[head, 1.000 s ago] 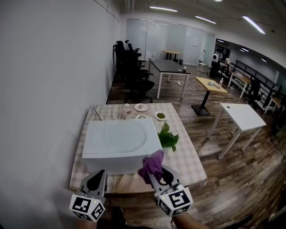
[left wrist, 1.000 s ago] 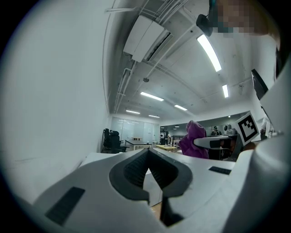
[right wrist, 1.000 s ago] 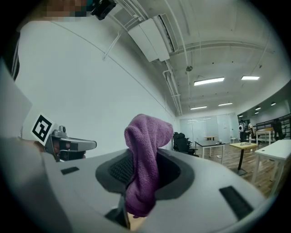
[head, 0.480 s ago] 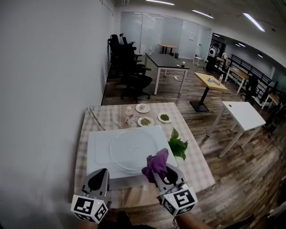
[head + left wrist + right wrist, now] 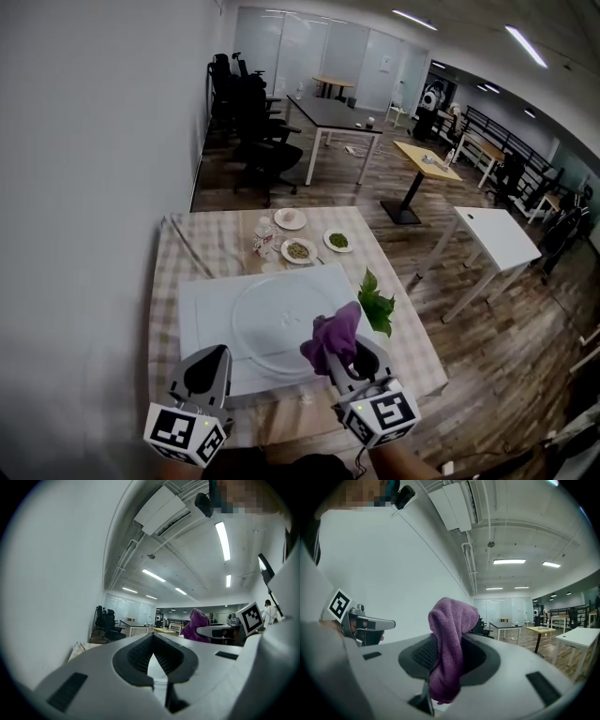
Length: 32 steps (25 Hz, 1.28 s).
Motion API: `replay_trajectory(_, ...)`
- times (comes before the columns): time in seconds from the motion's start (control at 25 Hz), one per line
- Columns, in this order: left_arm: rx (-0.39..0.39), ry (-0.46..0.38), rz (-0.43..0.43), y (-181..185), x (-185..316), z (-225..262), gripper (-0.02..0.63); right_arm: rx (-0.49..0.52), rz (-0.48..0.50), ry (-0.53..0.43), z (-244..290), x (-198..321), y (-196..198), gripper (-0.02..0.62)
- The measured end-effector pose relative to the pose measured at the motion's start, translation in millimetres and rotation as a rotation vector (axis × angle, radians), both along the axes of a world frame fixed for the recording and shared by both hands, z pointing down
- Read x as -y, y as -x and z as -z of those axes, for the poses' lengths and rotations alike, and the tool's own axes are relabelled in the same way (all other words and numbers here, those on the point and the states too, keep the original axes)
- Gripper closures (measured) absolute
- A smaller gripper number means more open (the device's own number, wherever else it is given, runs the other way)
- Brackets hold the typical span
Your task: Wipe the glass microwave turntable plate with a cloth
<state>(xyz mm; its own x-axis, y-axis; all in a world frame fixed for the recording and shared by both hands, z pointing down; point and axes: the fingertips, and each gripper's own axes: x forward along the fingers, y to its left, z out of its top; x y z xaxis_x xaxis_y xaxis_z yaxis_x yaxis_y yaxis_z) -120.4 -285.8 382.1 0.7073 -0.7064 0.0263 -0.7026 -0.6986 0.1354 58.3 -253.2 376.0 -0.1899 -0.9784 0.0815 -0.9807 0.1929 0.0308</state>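
Observation:
The round glass turntable plate (image 5: 279,323) lies flat on top of a white microwave (image 5: 202,305) on a checked-cloth table. My right gripper (image 5: 349,356) is shut on a purple cloth (image 5: 332,337), which bunches up above its jaws (image 5: 451,639) and hangs over the plate's near right edge. My left gripper (image 5: 210,356) is shut and holds nothing; it sits at the microwave's near left edge, short of the plate. In the left gripper view the pads (image 5: 140,656) meet, and the cloth (image 5: 196,625) shows to the right.
Behind the microwave stand three small dishes (image 5: 299,250) and a small bottle (image 5: 263,239). Green leaves (image 5: 377,306) lie right of it. A white wall (image 5: 84,187) runs along the left. A white table (image 5: 492,234) and other desks and chairs stand farther off.
Both grippers have moved forward toward the microwave. The view now looks down on its top, and the cloth has come over the plate's near edge.

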Motion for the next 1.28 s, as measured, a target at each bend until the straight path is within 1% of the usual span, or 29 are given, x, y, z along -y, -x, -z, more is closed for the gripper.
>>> replay_trajectory(0.12,0.003,0.023,-0.002,1.2,10.8,-3.4,0.598,-0.008,0.018,0.014,-1.6,14.8,9.6,0.472)
replay_trajectory(0.2,0.025,0.03,0.009,1.3,17.0,-6.7,0.598,-0.018,0.032,0.017,-0.7,22.6,13.3,0.472)
replay_trajectory(0.28,0.044,0.039,0.026,-0.2,26.8,-12.5,0.598,-0.017,0.038,0.015,-1.7,33.2,12.0,0.472)
replay_trajectory(0.36,0.047,0.062,0.036,-5.0,35.8,-20.0,0.598,-0.01,0.046,0.016,-3.6,43.9,7.3,0.472)
replay_trajectory(0.52,0.079,0.073,0.086,-12.1,44.8,-27.9,0.598,-0.005,0.11,0.02,-5.6,59.2,5.3,0.471)
replay_trajectory(0.6,0.107,0.073,0.111,-15.9,48.9,-30.9,0.598,-0.008,0.148,0.019,-5.7,67.6,6.5,0.471)
replay_trajectory(0.76,0.19,0.072,0.147,-27.4,54.0,-41.5,0.598,-0.015,0.236,0.028,-8.5,85.7,11.6,0.472)
replay_trajectory(0.92,0.237,0.108,0.149,-42.4,54.3,-58.3,0.598,-0.039,0.304,0.052,-12.0,105.9,21.5,0.472)
replay_trajectory(1.12,0.325,0.135,0.159,-52.0,57.8,-74.3,0.598,-0.1,0.389,0.101,-23.3,129.3,49.7,0.471)
replay_trajectory(1.28,0.37,0.17,0.177,-53.5,58.1,-89.0,0.598,-0.163,0.455,0.152,-43.4,145.1,74.4,0.471)
